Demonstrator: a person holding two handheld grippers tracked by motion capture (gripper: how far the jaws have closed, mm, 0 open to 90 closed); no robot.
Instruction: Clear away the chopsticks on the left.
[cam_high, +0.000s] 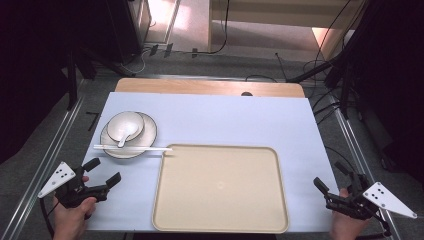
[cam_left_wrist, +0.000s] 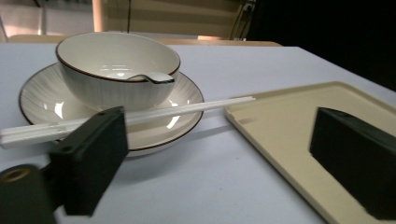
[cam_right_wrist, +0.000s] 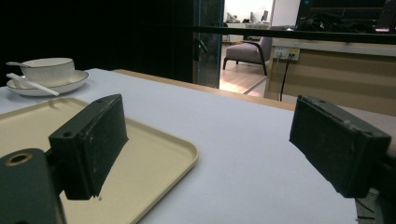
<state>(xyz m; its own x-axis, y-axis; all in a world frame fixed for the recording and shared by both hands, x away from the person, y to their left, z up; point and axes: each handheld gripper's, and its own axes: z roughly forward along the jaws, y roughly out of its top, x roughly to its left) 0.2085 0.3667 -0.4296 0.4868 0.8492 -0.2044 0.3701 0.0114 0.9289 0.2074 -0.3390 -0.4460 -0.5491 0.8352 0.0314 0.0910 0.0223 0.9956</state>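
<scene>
- One bowl (cam_high: 126, 126) stands on one plate (cam_high: 145, 140) at the left of the white table cover (cam_high: 225, 117), left of the tray's far corner.
- One spoon (cam_high: 126, 135) lies inside the bowl, its handle leaning on the near rim.
- The white chopsticks (cam_high: 132, 147) lie side by side across the near part of the plate; I count one pair, though the two sticks are hard to separate. Their right tips reach the tray's far left corner.
- One beige tray (cam_high: 220, 187) lies flat and bare at the near middle of the table.
- Two grippers, one per hand. The left gripper (cam_high: 106, 173) is at the near left corner, jaws wide apart with nothing between them, pointing toward the plate and chopsticks, near them but not touching.
- The right gripper (cam_high: 332, 175) is at the near right edge, well apart from the dishes, jaws also spread wide and holding nothing.
- In the left gripper view the chopsticks run just behind the left jaw.
</scene>
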